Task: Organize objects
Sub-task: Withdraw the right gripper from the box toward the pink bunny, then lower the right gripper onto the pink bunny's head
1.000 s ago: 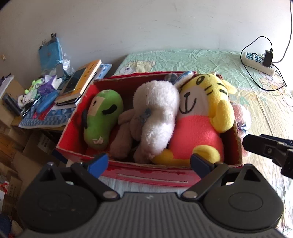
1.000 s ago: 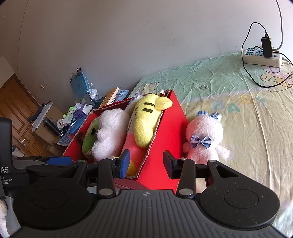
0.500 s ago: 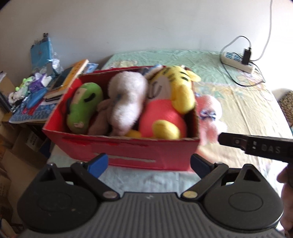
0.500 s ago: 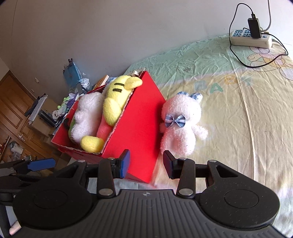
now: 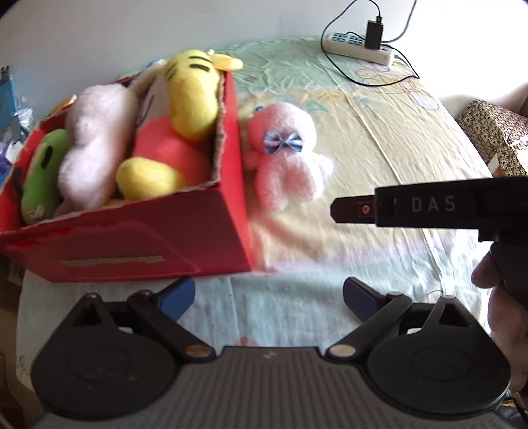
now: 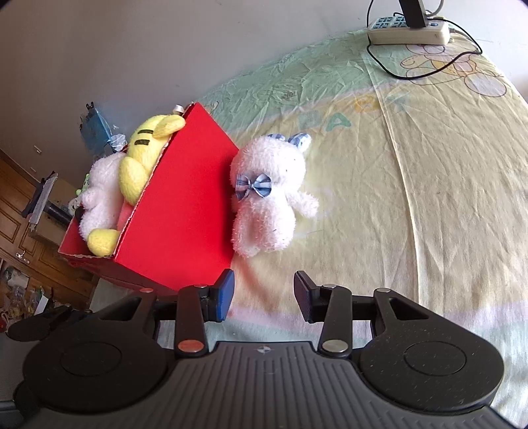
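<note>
A red cardboard box stands on the bed and holds a yellow tiger plush, a white plush and a green plush. A pink-white bunny plush with a blue bow lies on the sheet against the box's right side. My left gripper is open and empty, in front of the box's near corner. My right gripper is open and empty, just short of the bunny's feet; its body shows in the left wrist view.
A white power strip with a black charger and cable lies at the far end of the bed. A cluttered side table and wooden cabinets stand left of the box. A patterned box sits off the bed's right edge.
Both grippers have pulled back and swung right, away from the box. The bunny now sits in front of the right gripper. Both stay open and empty.
</note>
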Demonstrator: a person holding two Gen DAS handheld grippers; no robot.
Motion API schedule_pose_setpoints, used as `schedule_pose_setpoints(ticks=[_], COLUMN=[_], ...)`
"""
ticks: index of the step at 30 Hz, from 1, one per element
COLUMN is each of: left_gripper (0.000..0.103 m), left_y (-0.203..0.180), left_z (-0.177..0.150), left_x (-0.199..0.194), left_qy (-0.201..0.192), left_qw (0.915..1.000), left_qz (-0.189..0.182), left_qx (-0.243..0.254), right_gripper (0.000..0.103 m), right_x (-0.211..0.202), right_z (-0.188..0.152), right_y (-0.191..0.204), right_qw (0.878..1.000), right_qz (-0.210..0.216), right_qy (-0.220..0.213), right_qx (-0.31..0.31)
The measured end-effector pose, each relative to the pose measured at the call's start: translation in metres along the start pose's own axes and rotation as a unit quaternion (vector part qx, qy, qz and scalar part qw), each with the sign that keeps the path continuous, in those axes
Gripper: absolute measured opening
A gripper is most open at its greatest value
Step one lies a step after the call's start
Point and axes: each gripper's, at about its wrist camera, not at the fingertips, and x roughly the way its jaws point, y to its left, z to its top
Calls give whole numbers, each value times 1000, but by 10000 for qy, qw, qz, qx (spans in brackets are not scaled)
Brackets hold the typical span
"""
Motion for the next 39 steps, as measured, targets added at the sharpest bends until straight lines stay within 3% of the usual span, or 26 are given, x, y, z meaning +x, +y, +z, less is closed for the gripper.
schedule_pose_setpoints(ticks=[7,12,23,26,34,39], left_gripper=[96,96,95,95,95,95], left_y=[-14,-22,-4,2,2,-3], left_z=[-2,-4,-7,-6,-6,-9], left_x=[19,25,40,42,35,26], left_qy=[-51,-178,-9,47,-32,-66], left_qw=[9983,9961,9953,9958,9946,9924], left_qz=[-480,-663,-899,-882,-1008,-1181], left_qx=[333,553,350,244,235,340], right_gripper=[43,43,43,35,31,31], right_x=[16,33,77,83,55,29], right_z=[8,19,43,44,34,11], right_y=[-15,-17,-18,-20,-32,-42], right_qw=[9994,9997,9989,9980,9975,9977], right_qz=[98,61,223,318,361,276], right_qy=[173,195,355,416,323,420], right_qx=[283,160,215,363,523,463])
